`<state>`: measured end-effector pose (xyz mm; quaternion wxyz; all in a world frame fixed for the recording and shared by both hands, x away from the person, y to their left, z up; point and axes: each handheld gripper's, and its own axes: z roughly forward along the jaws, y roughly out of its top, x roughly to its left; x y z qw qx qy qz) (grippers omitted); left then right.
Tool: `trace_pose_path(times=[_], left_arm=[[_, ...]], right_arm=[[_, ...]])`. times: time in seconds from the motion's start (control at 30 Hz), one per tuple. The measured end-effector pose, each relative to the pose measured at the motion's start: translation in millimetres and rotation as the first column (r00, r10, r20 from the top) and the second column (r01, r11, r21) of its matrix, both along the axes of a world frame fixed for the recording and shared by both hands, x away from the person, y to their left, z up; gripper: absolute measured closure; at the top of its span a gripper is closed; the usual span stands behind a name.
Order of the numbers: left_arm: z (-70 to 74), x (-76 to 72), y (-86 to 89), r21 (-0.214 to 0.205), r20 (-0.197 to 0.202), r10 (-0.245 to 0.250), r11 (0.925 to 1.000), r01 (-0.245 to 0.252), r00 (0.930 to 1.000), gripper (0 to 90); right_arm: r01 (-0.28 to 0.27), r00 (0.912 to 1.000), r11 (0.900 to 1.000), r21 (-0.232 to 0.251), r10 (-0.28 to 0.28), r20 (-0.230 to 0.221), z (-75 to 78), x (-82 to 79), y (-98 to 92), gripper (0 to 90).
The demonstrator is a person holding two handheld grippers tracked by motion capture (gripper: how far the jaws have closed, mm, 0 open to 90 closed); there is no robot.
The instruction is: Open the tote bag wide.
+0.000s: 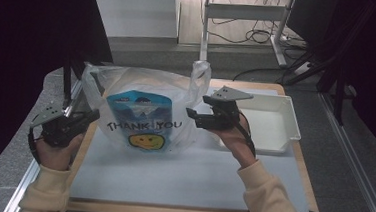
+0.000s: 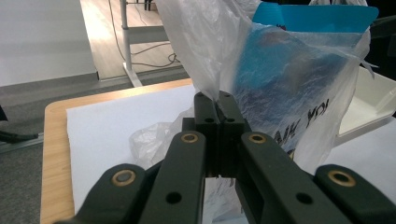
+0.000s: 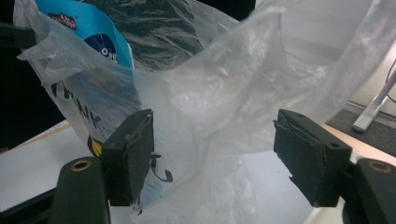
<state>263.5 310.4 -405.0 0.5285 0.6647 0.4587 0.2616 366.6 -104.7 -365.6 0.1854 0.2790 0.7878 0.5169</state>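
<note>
Table [image 1: 181, 178] from the high view: a thin plastic bag [image 1: 145, 108] stands on it with a blue packet [image 1: 138, 105] inside, next to a white tray [image 1: 279, 137]. The left gripper [image 1: 82, 117] is at the bag's left edge, the right gripper [image 1: 195, 117] at its right edge.

In the left gripper view, the jaws are pressed together on the bag's plastic [image 2: 205, 56].

In the right gripper view, the jaws stand wide apart with the bag [image 3: 219, 107] just behind them
</note>
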Motion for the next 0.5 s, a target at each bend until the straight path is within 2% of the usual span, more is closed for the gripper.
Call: trace_pose_path(times=[0.37, 0.5], left_arm=[[-0.5, 0.0, 0.9, -0.005, -0.001, -0.003, 1.0000, 0.003, 1.0000, 90.0], [-0.6, -0.1, 1.0, -0.006, -0.001, -0.003, 1.0000, 0.003, 1.0000, 90.0]], right_arm=[[-0.023, 0.9997, 0.9994, -0.026, 0.023, -0.013, -0.5, 9.6, 17.4, 28.7], [-0.023, 0.9997, 0.9994, -0.025, 0.023, -0.011, -2.2, 11.6, 20.7, 34.6]])
